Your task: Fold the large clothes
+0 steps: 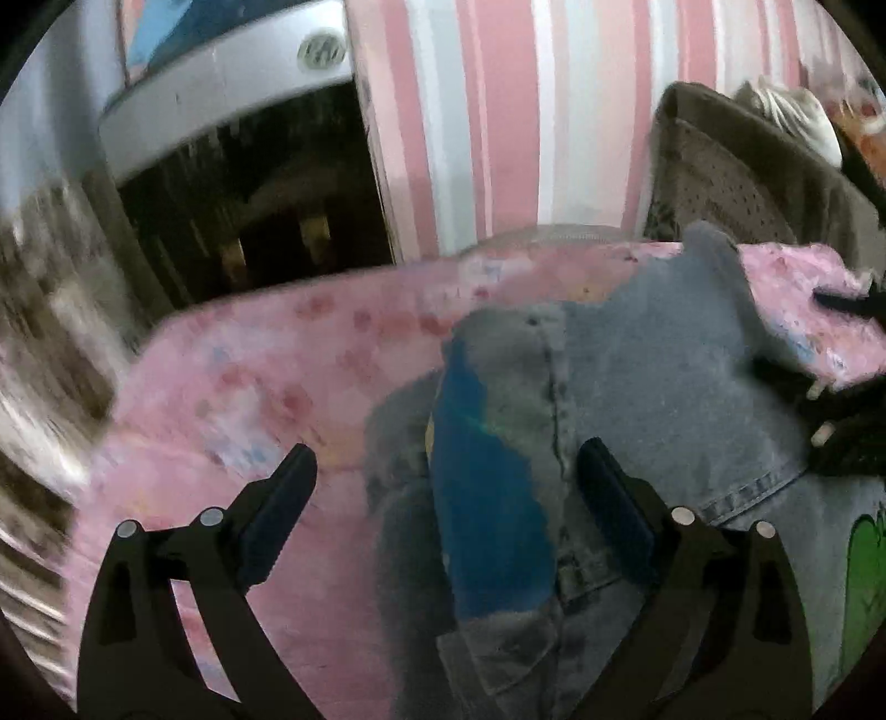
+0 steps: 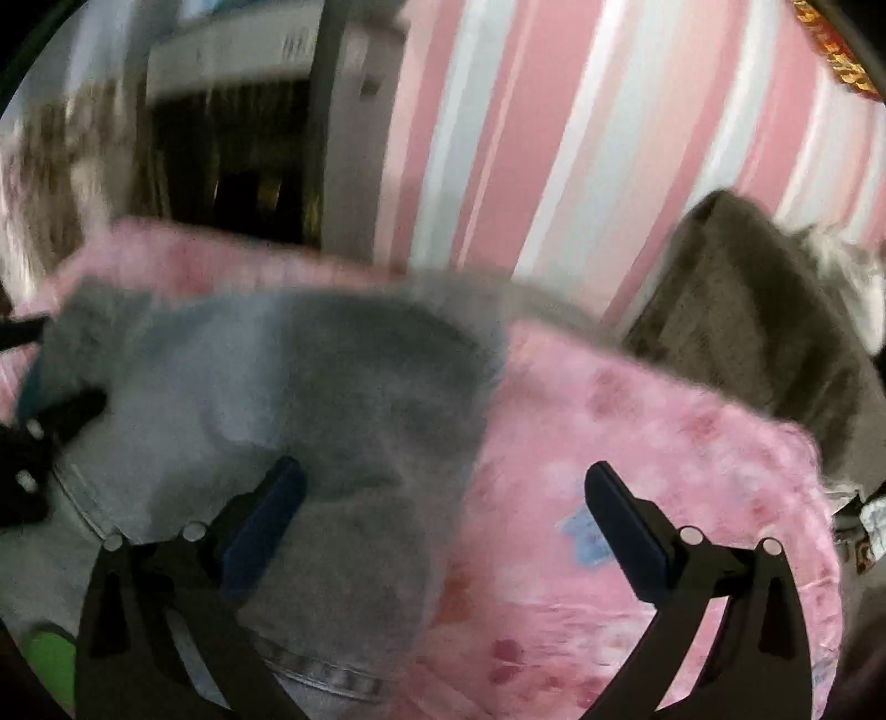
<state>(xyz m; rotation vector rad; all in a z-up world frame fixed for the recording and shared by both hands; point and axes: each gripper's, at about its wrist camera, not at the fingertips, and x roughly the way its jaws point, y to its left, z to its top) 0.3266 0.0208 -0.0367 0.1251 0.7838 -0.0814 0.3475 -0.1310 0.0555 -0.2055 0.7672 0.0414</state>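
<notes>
At far left in the left wrist view, a silver appliance [image 1: 221, 72] carries a round emblem [image 1: 321, 51] whose letters are too blurred to read. Right of it runs a wall of pink and white stripes [image 1: 498, 111]. The left gripper [image 1: 446, 471] hangs with its jaws spread wide and nothing pinched between them, above the denim garment [image 1: 637, 387], which lies on a pink patterned bedcover [image 1: 249, 376]; a blue patch [image 1: 482, 498] shows on the denim between the fingers. A brown cushion [image 1: 736, 183] stands at far right. In the right wrist view, the right gripper [image 2: 443, 487] is likewise spread and empty, its left finger over the denim and its right finger over the bedcover. Red and gold writing [image 2: 830, 55] at the top right is unreadable.
</notes>
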